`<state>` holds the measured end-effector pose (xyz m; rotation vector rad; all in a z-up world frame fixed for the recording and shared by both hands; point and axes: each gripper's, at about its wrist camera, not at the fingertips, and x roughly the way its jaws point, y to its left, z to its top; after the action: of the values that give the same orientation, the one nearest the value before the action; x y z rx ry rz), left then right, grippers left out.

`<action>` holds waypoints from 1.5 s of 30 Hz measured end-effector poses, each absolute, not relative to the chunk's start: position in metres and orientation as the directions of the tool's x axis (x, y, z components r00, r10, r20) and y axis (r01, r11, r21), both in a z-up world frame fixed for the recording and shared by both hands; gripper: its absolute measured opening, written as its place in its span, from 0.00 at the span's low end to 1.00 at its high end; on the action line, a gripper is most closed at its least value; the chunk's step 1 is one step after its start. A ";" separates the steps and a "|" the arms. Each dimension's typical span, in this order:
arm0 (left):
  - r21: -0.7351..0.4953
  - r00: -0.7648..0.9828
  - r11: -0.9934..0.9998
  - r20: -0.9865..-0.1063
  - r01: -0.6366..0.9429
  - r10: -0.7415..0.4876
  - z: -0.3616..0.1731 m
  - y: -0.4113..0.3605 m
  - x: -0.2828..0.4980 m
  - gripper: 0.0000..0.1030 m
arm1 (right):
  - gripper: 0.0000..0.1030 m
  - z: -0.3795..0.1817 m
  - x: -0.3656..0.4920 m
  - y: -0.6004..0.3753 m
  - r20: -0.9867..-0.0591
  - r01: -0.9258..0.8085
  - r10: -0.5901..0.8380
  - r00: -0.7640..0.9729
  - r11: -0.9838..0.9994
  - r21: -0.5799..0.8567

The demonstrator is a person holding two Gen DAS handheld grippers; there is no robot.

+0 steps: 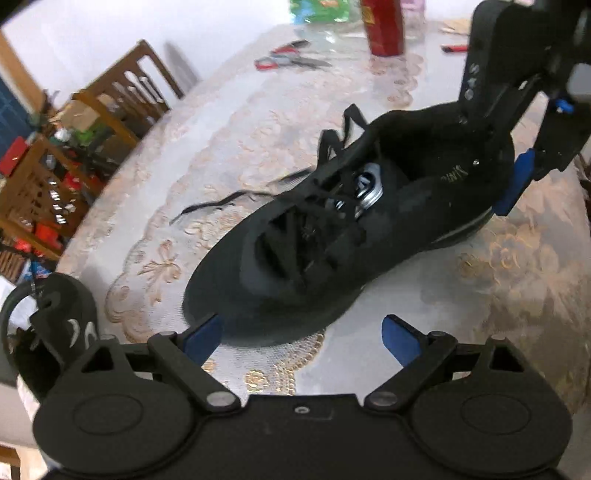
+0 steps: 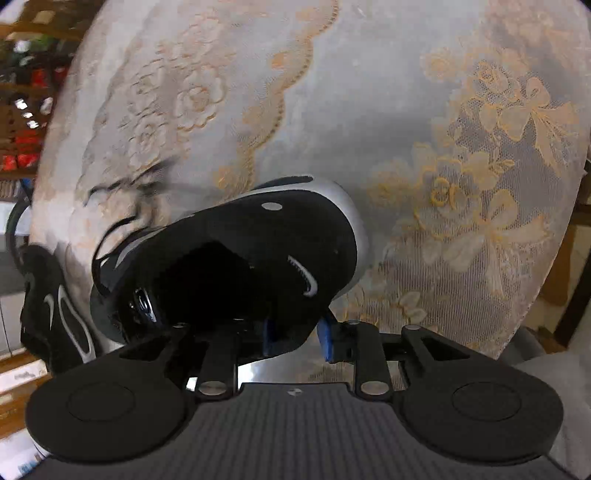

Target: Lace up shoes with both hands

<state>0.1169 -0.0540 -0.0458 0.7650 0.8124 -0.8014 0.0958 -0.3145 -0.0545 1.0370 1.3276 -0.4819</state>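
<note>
A black sneaker (image 1: pixel 295 266) lies on the lace-covered table (image 1: pixel 221 122), toe toward my left gripper (image 1: pixel 301 325). That gripper is open, its blue pads either side of the toe and apart from it. The black laces (image 1: pixel 221 205) are loose, with ends trailing across the cloth to the left. My right gripper (image 1: pixel 498 155) is at the heel, one finger inside the shoe and one blue pad outside. In the right wrist view the sneaker (image 2: pixel 240 251) has its heel collar pinched in my right gripper (image 2: pixel 297 336). A silver object (image 1: pixel 367 184) sits inside the shoe.
A second black shoe (image 1: pixel 70 321) rests at the table's left edge, also seen as the second shoe (image 2: pixel 55 302). Scissors (image 1: pixel 288 59), a red container (image 1: pixel 384 26) and a lighter (image 1: pixel 456 48) lie at the far side. Wooden chairs (image 1: pixel 122 99) stand beyond the left edge.
</note>
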 end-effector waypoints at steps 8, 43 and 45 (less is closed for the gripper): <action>0.223 0.408 0.487 -0.857 0.844 -0.314 -0.044 -0.039 0.123 0.99 | 0.35 -0.067 0.066 -0.292 -0.896 0.872 0.418 0.149 0.371 0.318; 0.198 0.426 0.967 -0.897 0.159 0.113 -0.026 -0.050 0.043 0.96 | 0.54 -0.078 0.391 -0.169 -0.953 -0.610 0.241 0.186 0.789 0.080; 0.195 0.428 0.970 -0.896 0.142 0.118 -0.026 -0.050 0.039 0.96 | 0.54 -0.080 0.390 -0.163 -0.941 -0.610 0.255 0.221 0.789 0.071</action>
<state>0.0389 -0.0500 -0.0255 0.2573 1.1315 -0.0157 0.3902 -0.1627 -0.0796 -0.3463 1.2090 0.6142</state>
